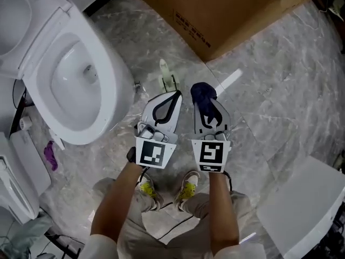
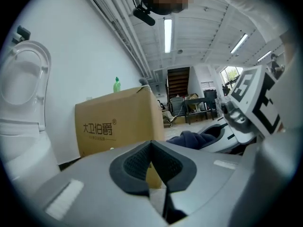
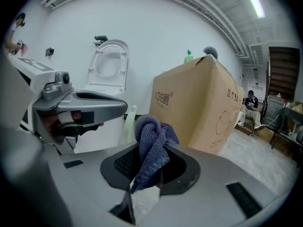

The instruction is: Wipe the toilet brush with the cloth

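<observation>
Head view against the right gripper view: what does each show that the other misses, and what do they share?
Only the head view: the inside of the toilet bowl, the person's shoes and a purple item on the floor. Only the right gripper view: a green bottle showing above the top edge of the cardboard box, and a seated person far off. Both: the dark blue cloth clamped in the right gripper, the left gripper beside it, and the box.

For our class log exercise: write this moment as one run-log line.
left gripper: shut, empty | right gripper: shut on cloth | toilet brush: standing beside toilet, untouched | wiping: not begun
</observation>
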The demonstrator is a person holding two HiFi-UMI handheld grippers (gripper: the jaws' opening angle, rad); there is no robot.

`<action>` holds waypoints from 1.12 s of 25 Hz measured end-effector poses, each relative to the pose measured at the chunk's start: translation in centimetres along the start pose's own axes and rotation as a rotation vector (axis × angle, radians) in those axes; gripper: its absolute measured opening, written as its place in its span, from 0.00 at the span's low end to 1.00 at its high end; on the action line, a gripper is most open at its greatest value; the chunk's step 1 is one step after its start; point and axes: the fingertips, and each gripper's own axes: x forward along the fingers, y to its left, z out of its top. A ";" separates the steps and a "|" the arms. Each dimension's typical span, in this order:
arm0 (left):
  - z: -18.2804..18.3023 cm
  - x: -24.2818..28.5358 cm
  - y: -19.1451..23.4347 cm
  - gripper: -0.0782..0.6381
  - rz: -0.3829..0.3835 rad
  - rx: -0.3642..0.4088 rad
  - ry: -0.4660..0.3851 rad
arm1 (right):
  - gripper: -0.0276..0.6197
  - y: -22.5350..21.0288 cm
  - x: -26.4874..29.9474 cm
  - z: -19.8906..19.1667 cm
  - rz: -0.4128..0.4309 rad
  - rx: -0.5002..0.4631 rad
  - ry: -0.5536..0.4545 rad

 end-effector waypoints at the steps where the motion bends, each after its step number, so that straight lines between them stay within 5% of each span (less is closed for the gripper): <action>1: 0.2 -0.1 0.1 0.11 0.009 0.004 0.013 | 0.20 0.0 -0.8 0.0 0.010 -0.015 0.017; 6: 4.8 -1.6 1.6 0.11 0.038 -0.022 0.098 | 0.20 -0.6 -5.5 3.5 0.053 0.036 0.084; 14: 23.0 -9.3 3.2 0.11 0.063 -0.062 0.152 | 0.20 -0.2 -17.5 17.9 0.087 0.126 0.107; 21: 39.2 -15.2 4.8 0.11 0.101 -0.077 0.108 | 0.19 -2.5 -28.0 31.7 0.083 0.146 0.060; 28: 51.1 -17.7 6.8 0.11 0.141 -0.111 0.030 | 0.19 -4.2 -33.8 44.2 0.072 0.138 -0.053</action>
